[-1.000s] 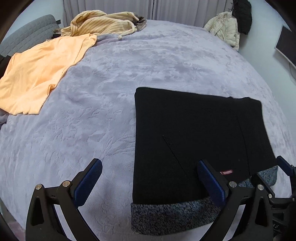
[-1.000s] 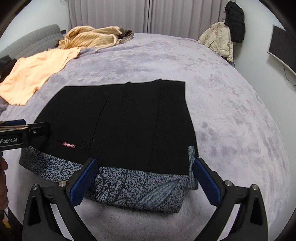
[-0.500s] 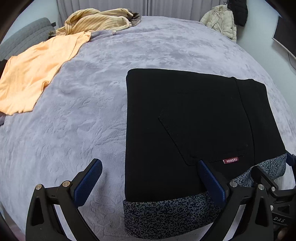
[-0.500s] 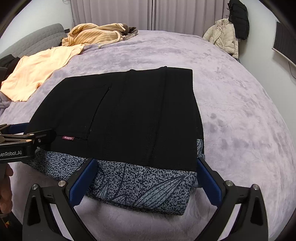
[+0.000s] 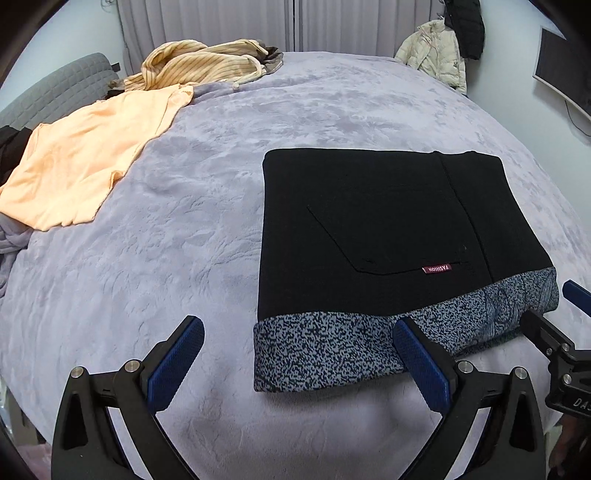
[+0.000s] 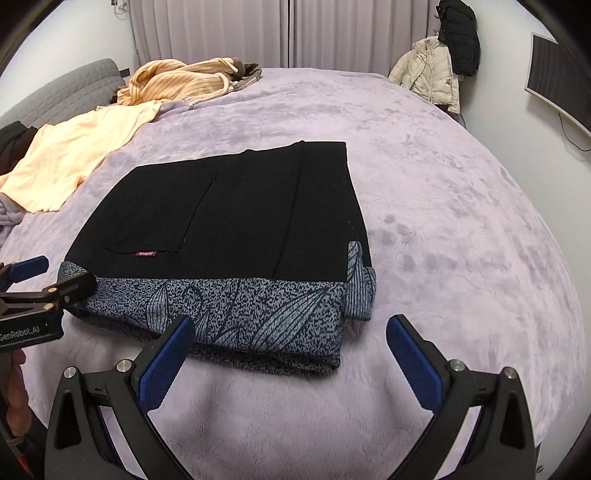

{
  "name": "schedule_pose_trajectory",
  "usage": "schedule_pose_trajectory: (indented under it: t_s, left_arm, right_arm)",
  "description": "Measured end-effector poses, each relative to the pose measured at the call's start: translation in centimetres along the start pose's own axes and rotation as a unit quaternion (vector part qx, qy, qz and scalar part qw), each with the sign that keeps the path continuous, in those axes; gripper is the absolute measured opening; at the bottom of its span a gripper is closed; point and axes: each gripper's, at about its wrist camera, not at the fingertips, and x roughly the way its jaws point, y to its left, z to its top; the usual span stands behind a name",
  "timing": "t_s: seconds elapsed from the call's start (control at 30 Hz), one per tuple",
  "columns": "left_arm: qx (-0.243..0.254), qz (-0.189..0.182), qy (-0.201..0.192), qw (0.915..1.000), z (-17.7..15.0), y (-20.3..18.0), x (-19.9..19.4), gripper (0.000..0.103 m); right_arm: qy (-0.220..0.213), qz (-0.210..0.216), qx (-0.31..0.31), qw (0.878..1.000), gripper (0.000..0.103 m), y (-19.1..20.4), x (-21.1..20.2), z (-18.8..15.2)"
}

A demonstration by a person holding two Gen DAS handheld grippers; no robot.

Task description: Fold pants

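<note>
Black pants (image 5: 384, 221) with speckled grey-blue leaf-print lining, folded into flat rectangle on plush lavender bedspread (image 5: 184, 258). Left gripper (image 5: 295, 354) spread wide, empty, hovering at near edge; right gripper (image 6: 291, 347) likewise spread, holding nothing. Risk: snagging printed band (image 6: 240, 306) on approach, dragging layers askew on slippery pile. Small red tag (image 5: 437, 268) reads "FASHION", upside down; "GenRobot.AI" legible on left gripper body.

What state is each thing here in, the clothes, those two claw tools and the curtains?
black pants: folded flat on the bed, on patterned clothing
patterned garment: folded, sticking out beneath the pants
orange shirt: spread out, unfolded
striped top: crumpled
left gripper: open, empty
right gripper: open, empty
curtains: drawn shut
</note>
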Motion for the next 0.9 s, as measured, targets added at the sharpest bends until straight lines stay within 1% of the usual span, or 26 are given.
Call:
schedule_pose_trajectory:
  t_s: [0.33, 0.53, 0.67, 0.9]
  left_arm:
    - [0.003, -0.002, 0.011, 0.9999, -0.8, -0.7, 0.3, 0.103]
    - [0.007, -0.002, 0.010, 0.9999, -0.5, -1.0, 0.2, 0.103]
    - [0.009, 0.009, 0.012, 0.9998, -0.2, -1.2, 0.1, 0.103]
    - [0.027, 0.011, 0.008, 0.9995, -0.1, -1.7, -0.2, 0.103]
  right_arm:
    - [0.002, 0.004, -0.011, 1.000, 0.103, 0.9, -0.1, -0.2]
    - [0.000, 0.001, -0.013, 1.000, 0.103, 0.9, -0.1, 0.1]
    - [-0.003, 0.000, -0.013, 1.000, 0.103, 1.0, -0.6, 0.4]
    - [-0.014, -0.009, -0.022, 1.000, 0.103, 0.9, -1.5, 0.6]
